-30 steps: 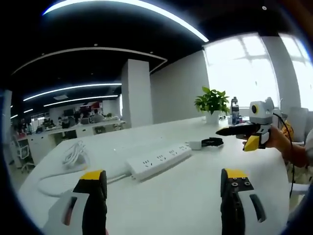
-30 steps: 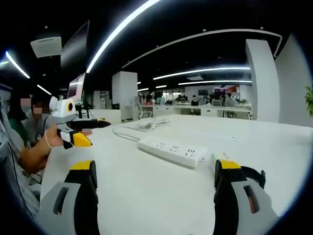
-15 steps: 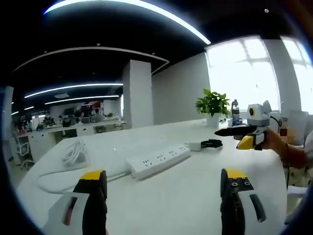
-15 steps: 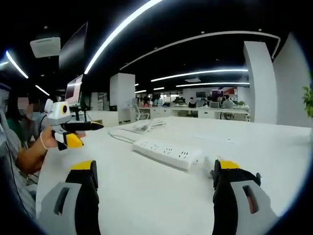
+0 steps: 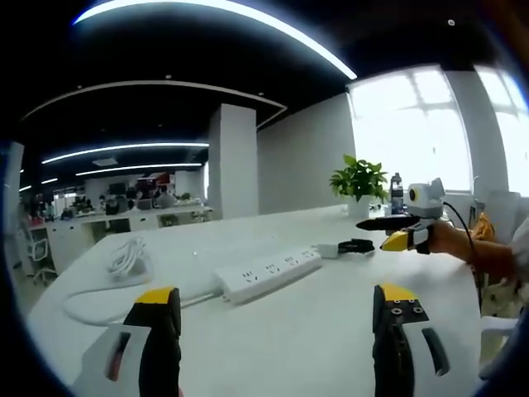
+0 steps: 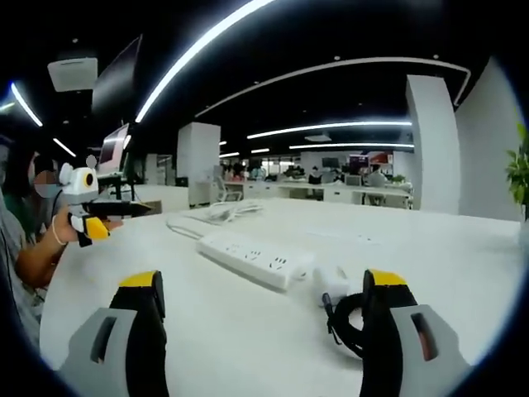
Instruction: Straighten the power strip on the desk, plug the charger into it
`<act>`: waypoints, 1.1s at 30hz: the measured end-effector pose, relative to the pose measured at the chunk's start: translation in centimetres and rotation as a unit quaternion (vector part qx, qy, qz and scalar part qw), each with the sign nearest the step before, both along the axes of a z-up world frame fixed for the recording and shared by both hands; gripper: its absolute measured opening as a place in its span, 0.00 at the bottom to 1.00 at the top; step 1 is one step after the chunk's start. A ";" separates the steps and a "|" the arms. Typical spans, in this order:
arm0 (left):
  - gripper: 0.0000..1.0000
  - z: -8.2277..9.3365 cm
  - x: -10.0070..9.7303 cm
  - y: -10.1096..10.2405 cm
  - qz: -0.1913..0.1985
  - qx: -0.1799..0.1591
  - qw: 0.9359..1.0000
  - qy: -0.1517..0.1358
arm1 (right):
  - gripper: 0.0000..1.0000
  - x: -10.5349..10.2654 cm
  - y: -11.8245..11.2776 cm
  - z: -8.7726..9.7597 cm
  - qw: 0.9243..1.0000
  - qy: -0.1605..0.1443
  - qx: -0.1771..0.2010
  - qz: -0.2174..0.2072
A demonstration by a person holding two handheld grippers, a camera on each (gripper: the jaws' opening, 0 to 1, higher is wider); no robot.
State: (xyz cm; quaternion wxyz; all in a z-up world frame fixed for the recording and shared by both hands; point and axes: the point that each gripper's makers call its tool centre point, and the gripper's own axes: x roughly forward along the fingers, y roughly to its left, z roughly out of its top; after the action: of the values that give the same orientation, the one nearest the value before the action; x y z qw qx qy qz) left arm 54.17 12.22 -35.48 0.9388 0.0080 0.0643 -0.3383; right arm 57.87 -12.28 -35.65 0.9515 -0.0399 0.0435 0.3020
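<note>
On the white desk (image 5: 331,331), a coiled white cable (image 5: 124,256) lies left of the slanted power strip (image 5: 269,271), the charger (image 6: 331,283) with its black cord (image 6: 345,318) just right of it, while the left gripper (image 5: 277,318) and right gripper (image 6: 263,310) hover with jaws apart, holding nothing.

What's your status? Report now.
Both hand-held grippers open, empty: left, right. White rectangular plastic power strip lies slanted on the white desk, nothing plugged in. White charger with coiled black cable beside its end. Nothing blocking.

Open-plan office: rows of desks (image 6: 331,192) with monitors (image 6: 113,149), ceiling light strips (image 5: 215,8), white pillars (image 5: 231,161) are seen.
</note>
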 end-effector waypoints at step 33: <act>0.97 0.1 -0.4 0.2 0.007 -0.024 1.000 -0.001 | 0.92 3.3 -4.8 -0.4 1.000 0.000 -0.012 -0.018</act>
State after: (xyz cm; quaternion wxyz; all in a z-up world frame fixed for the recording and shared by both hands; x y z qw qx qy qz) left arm 53.80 12.39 -35.38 0.9412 -0.0149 0.0554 -0.3328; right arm 61.21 -17.07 -36.06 0.9563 -0.0503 0.0478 0.2841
